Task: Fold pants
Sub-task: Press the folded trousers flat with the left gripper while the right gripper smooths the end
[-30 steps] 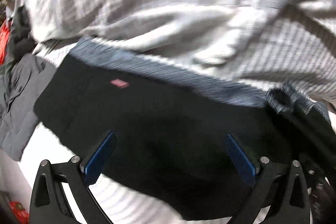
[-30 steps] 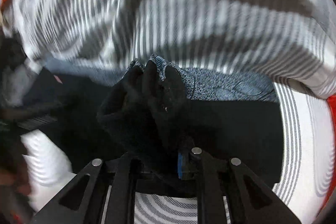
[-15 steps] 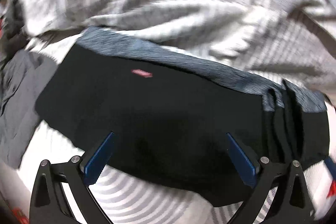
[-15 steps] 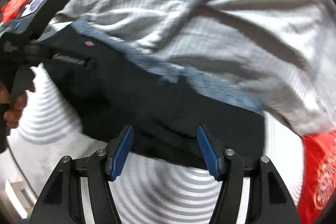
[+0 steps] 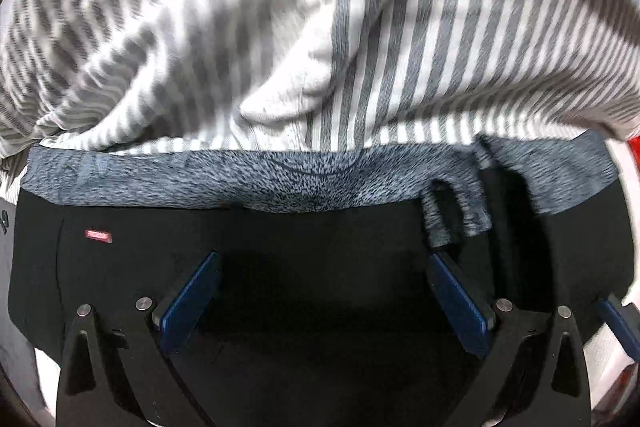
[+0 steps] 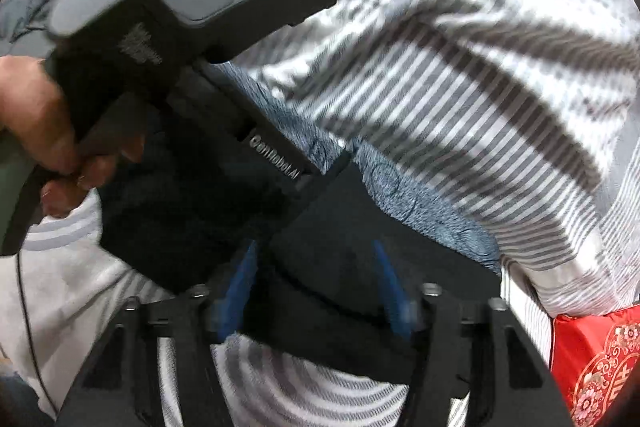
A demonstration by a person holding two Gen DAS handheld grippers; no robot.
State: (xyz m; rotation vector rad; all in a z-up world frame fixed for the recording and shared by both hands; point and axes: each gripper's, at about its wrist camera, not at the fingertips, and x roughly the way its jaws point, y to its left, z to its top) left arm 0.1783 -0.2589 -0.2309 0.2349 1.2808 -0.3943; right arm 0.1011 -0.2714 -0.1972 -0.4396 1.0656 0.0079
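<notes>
Released since a second ago, black pants [image 5: 320,239] lie flat on striped bedding [image 5: 360,27]. Right gripper [image 6: 314,287] hovers spread above them, seemingly not touching; left gripper [image 5: 320,297] spread too.

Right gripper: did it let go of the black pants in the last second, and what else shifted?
Yes. The right gripper, shut on a bunch of the black pants with a grey heathered waistband a second ago, is now open over the flat fabric. The left gripper has moved in closer across the pants. Unchanged: left gripper open, pants folded on the grey-and-white striped bedding.
</notes>
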